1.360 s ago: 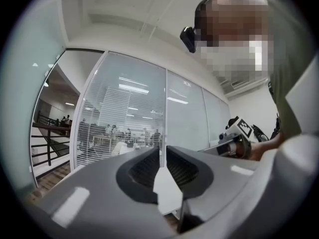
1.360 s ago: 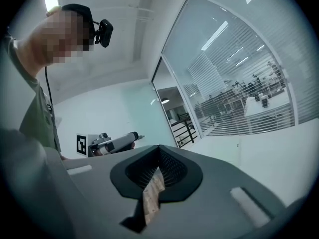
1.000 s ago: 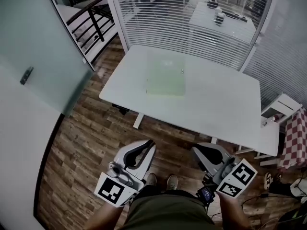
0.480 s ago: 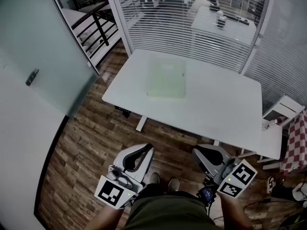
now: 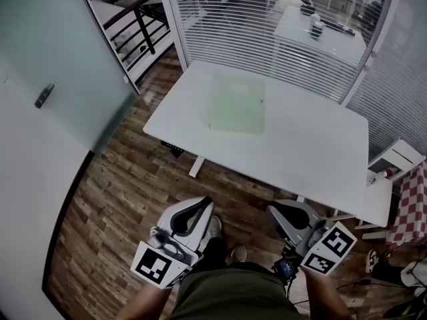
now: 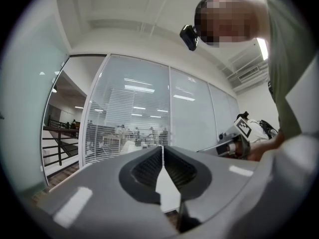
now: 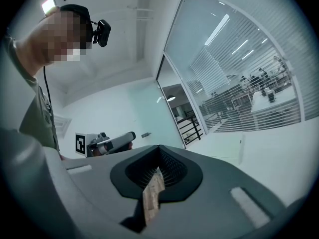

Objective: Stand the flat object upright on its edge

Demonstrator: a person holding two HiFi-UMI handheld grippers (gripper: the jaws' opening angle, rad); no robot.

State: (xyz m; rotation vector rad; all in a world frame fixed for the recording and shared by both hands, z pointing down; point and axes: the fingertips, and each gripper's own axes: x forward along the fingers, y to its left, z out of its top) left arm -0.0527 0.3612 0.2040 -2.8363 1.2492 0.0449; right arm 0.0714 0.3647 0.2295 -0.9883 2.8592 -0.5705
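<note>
Two grippers hang low in front of our waist, above the wooden floor and well short of the white table. Our left gripper has its jaws pressed together with nothing between them, and our right gripper is closed the same way, empty. The pale green board lies flat on the table's far part, near the glass wall with blinds, well apart from both grippers.
</note>
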